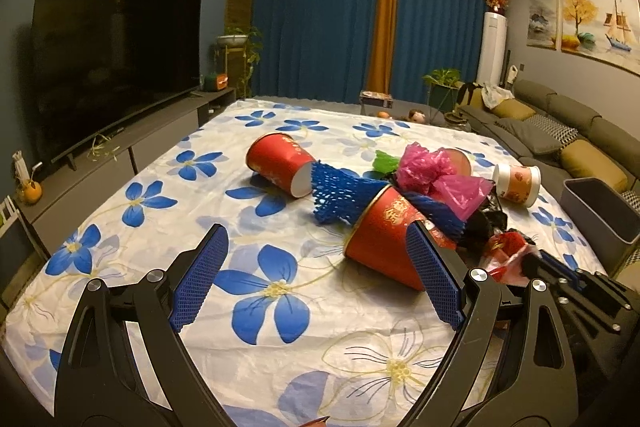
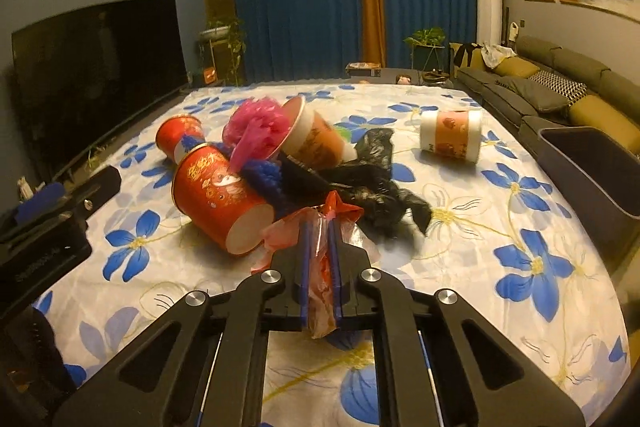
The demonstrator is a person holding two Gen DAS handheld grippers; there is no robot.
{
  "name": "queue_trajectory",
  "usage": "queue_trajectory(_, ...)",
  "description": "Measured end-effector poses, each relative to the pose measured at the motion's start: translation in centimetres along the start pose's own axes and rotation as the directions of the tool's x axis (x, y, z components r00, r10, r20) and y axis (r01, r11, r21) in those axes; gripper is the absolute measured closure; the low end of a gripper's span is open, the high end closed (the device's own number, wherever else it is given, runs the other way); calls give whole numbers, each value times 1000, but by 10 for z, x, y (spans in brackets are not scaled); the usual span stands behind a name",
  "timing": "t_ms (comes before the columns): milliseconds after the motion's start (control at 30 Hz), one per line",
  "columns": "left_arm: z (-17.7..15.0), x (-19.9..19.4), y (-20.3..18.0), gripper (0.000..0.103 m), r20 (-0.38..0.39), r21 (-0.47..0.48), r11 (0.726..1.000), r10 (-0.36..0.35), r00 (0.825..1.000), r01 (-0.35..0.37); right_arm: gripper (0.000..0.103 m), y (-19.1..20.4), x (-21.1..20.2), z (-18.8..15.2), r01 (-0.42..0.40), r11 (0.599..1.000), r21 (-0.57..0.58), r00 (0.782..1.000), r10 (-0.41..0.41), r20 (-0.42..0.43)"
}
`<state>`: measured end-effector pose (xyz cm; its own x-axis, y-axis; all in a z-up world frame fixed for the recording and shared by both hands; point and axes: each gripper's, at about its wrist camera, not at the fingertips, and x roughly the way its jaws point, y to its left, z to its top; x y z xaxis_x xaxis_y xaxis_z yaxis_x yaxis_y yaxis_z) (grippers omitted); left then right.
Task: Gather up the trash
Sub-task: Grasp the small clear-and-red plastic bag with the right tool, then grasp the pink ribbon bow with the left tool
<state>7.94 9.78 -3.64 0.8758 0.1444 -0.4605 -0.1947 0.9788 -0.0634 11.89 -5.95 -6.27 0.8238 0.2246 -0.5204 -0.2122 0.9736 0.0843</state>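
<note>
Trash lies piled on a flowered tablecloth (image 1: pixel 256 291): two red paper cups on their sides (image 1: pixel 380 243) (image 1: pixel 278 163), blue foam netting (image 1: pixel 336 195), a pink plastic bag (image 1: pixel 436 175), a black bag (image 2: pixel 372 183) and a white printed cup (image 2: pixel 450 135). My left gripper (image 1: pixel 316 279) is open, its right finger beside the near red cup (image 2: pixel 216 195). My right gripper (image 2: pixel 320 251) is shut on a clear reddish plastic wrapper (image 2: pixel 320 227) just above the cloth, in front of the pile.
A dark grey bin (image 2: pixel 592 171) stands off the table's right edge, also in the left wrist view (image 1: pixel 604 219). A TV (image 1: pixel 112 63) on a low cabinet is on the left, a sofa (image 2: pixel 560 91) on the right, blue curtains behind.
</note>
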Motion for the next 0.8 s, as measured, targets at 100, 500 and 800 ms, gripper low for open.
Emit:
queue_trajectory(100, 1, -3, -6, 14, 12, 11, 1000, -17, 1000, 17, 93, -10, -13, 2, 7, 1000, 20, 999, -8, 32)
queue_trajectory(500, 12, 15, -55, 14, 13, 50, 985, -166, 986, 165, 93, -36, -33, 3, 29, 996, 84, 997, -35, 73)
queue_trajectory(800, 15, 52, -84, 60, -83, 79, 976, -197, 977, 204, 93, -51, -37, 1, 33, 993, 113, 996, -42, 78)
